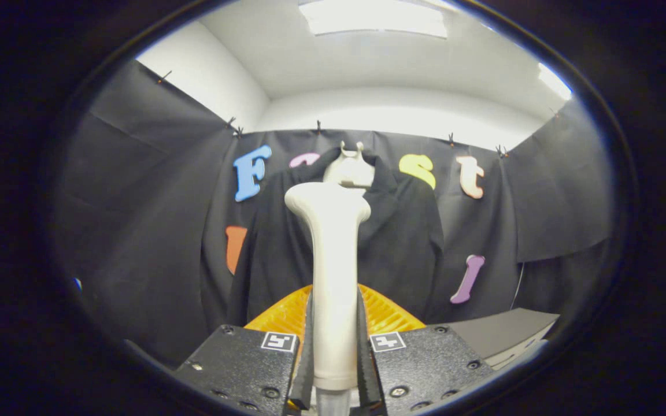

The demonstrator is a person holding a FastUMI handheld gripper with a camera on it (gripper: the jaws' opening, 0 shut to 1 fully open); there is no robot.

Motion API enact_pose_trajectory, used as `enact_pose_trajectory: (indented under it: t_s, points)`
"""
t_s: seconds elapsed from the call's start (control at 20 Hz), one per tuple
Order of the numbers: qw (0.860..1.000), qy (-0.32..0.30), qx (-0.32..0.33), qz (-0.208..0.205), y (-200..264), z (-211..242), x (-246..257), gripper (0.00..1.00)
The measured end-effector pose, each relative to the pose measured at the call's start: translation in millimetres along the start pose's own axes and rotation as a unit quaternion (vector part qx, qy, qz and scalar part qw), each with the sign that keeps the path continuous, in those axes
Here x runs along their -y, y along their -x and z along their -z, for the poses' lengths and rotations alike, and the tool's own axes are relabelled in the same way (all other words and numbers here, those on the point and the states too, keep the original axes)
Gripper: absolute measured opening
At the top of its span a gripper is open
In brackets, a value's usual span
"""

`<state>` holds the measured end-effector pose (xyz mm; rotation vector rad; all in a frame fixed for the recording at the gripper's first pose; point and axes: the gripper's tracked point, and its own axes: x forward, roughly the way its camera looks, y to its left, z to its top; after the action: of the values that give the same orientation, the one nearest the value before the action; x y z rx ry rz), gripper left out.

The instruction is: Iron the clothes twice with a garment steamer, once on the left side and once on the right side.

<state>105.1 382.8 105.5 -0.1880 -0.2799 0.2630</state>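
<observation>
Gripper view: the gripper [335,346] is clamped on the garment steamer [333,277], both fingers [306,358] pressing the sides of its pale handle. Handle stands upright between the fingers and rises to a wider, rounded head. Steamer head sits in front of the upper chest of the garment; whether it touches the cloth cannot be told.

Dark garment [402,242] hangs on a pale hanger [349,167] against the booth's black cloth wall [148,219], straight beyond the fingers. Collar folds around the hanger's neck, and a small hook shows at the top of the hanger. Garment drapes wide to both sides of the steamer, more of it visible to the right of the handle.

Orange ribbed piece [388,315] lies just behind the fingers, at the base of the handle, spreading to both sides. Dark flat surface [500,332] with a pale edge sits low on the right, near the gripper body.

White ceiling with a bright light panel [373,17] above the cloth wall.
</observation>
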Motion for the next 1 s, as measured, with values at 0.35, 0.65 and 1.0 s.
enact_pose_trajectory:
  t_s: [0.35, 0.65, 1.0]
  points:
    - [0.998, 0.0, 0.054, -0.008, -81.4, -40.4, -46.3, 0.33]
    - [0.997, 0.029, 0.073, -0.006, -136.1, -54.1, -71.6, 0.33]
    - [0.997, 0.059, 0.049, 0.0, -147.5, -27.4, -75.5, 0.33]
